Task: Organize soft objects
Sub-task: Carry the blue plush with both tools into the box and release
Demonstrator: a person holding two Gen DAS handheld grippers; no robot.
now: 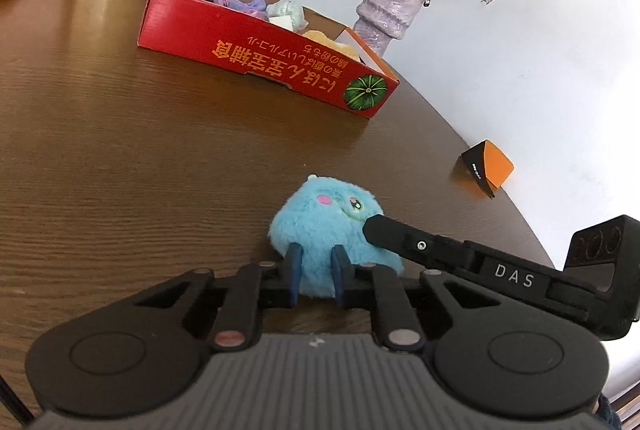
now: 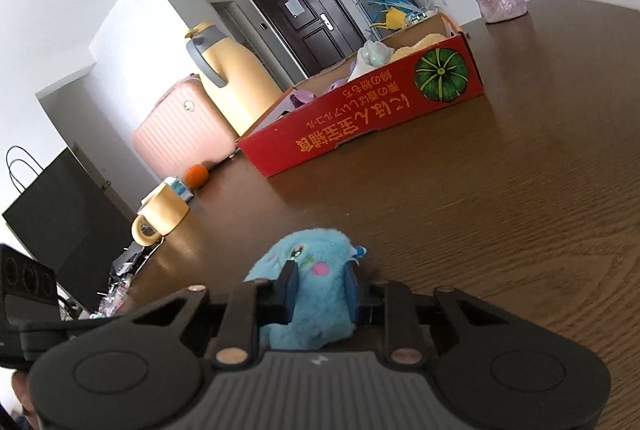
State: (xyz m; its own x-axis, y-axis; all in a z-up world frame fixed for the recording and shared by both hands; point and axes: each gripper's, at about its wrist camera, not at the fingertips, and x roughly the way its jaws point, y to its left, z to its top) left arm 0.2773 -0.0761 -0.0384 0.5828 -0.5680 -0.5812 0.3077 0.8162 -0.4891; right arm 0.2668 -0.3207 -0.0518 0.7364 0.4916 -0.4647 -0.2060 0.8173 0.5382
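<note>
Both wrist cameras sit low and close over the table (image 1: 120,150), facing the red box (image 1: 256,54), apparently from slightly different sides.

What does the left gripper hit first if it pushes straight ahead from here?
The blue plush toy: it already sits between the left gripper fingers. Past it, probably bare table; the red box looks off left.

Left claw (image 1: 316,272) and right claw (image 2: 320,288) both clamped nearly closed.

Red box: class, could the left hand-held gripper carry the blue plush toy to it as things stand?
Probably yes. The left hand-held gripper grips the blue plush toy, and bare table leads to the red box; the right hand-held gripper also grips it.
</note>
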